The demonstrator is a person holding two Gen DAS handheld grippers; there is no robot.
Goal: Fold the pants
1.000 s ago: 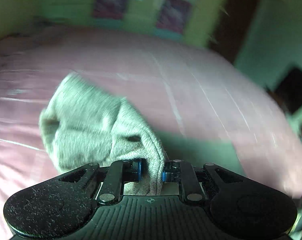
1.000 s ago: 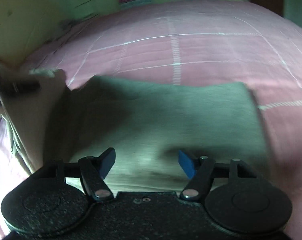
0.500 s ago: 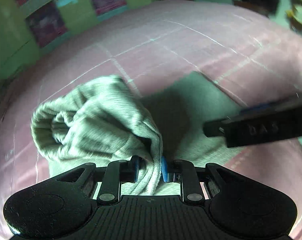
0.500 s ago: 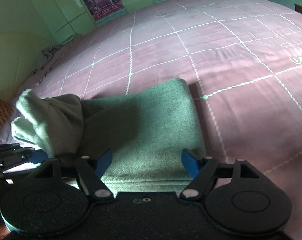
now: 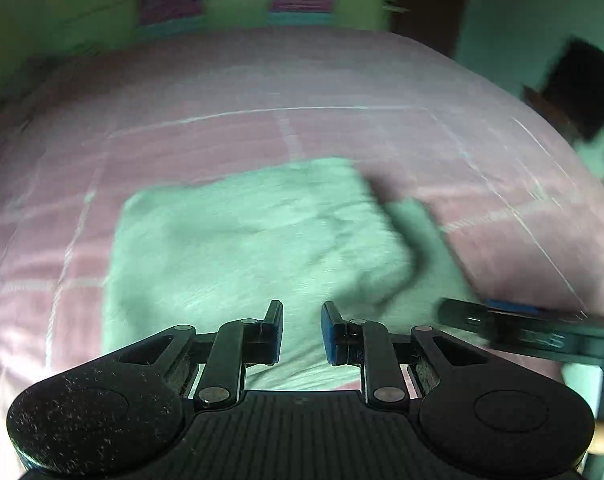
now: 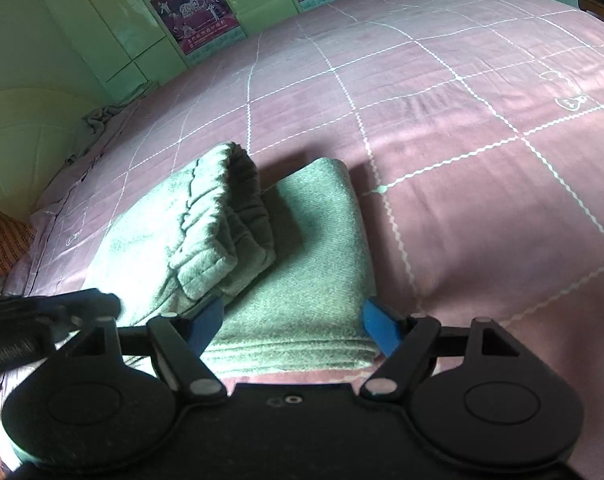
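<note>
left gripper: fingers slightly apart, empty, above folded grey pants | right gripper: fingers wide, having just opened, straddling the hem to square the fold

pink checked bedspread | green wall, posters | orange patterned cushion at left edge

Pants: on the bed, near its front edge, folded into a stacked bundle; upper fold lies on the left part of the lower layer, whose right strip is uncovered.
Right gripper: just before the pants' near hem, jaws astride the uncovered strip.
Left gripper: left of the right gripper, above the pants' near part.
Posters: on the wall behind the bed.
</note>
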